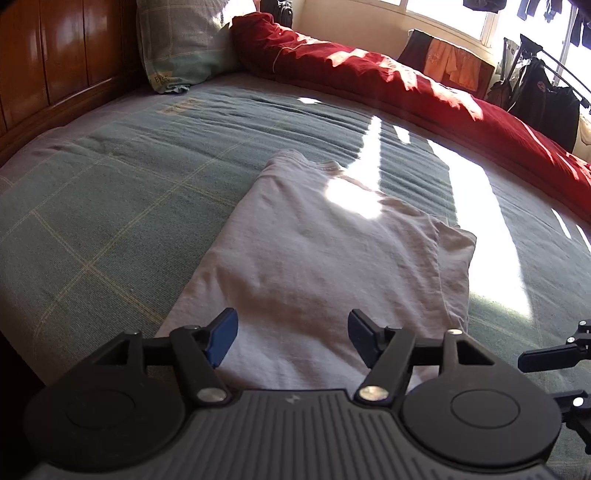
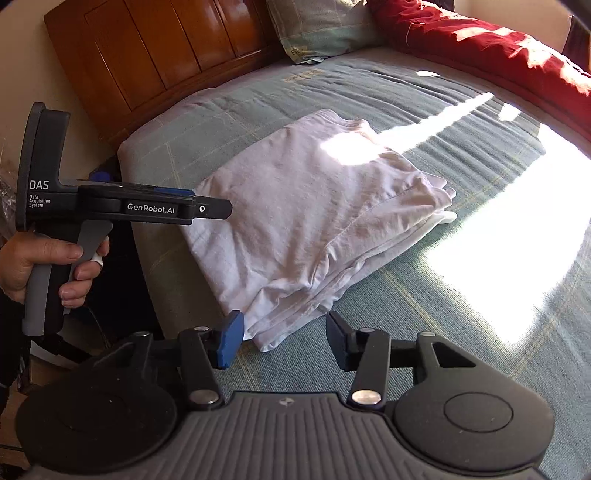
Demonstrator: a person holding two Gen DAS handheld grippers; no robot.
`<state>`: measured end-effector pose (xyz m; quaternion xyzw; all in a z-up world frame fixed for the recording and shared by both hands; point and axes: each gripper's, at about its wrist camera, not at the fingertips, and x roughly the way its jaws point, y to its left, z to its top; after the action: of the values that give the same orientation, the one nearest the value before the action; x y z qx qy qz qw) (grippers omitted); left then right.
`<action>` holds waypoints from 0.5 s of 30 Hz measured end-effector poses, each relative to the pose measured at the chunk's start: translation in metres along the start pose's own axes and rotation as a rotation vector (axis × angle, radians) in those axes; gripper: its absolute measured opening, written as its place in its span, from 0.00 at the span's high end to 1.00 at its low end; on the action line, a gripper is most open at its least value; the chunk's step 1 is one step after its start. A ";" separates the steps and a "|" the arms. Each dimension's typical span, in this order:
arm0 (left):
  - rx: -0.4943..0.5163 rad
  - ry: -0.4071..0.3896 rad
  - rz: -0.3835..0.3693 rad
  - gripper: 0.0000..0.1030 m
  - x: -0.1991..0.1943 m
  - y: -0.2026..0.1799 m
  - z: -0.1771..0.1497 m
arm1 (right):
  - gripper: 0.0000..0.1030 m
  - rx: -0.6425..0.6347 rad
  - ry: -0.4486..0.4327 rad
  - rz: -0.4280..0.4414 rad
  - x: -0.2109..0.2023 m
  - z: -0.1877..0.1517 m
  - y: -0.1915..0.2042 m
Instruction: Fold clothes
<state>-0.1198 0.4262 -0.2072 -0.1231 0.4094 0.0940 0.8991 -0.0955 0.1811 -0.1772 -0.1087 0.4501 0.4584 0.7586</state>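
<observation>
On a green plaid bedspread (image 1: 110,206) lies a white T-shirt (image 2: 295,206), folded in rumpled layers; left gripper (image 1: 291,339) and right gripper (image 2: 284,338) both gape, holding nothing.

We see a bed under a grey-green checked bedspread (image 1: 110,177), backed by a glossy brown wooden headboard (image 2: 155,48); a matching checked pillow (image 1: 184,44) and rumpled red quilt (image 1: 369,74) lie along it; sunlight pours through a bright window (image 1: 443,11).

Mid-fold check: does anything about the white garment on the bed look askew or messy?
The white garment lies folded on the green bedspread, but its right edge is untidy: layers splay out unevenly there, and a sleeve sticks out past the fold. Both the left tool and right tool are open, holding nothing.
</observation>
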 end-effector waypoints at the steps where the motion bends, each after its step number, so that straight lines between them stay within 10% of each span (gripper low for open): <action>1: 0.002 0.015 0.004 0.35 0.002 -0.003 -0.003 | 0.44 0.011 -0.001 -0.008 -0.003 -0.002 0.000; 15: 0.253 0.064 -0.011 0.32 0.007 -0.094 -0.039 | 0.37 0.129 -0.039 -0.070 -0.042 -0.021 -0.013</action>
<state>-0.1181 0.3253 -0.2238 -0.0137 0.4459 0.0327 0.8944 -0.1042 0.1369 -0.1596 -0.0662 0.4599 0.4038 0.7880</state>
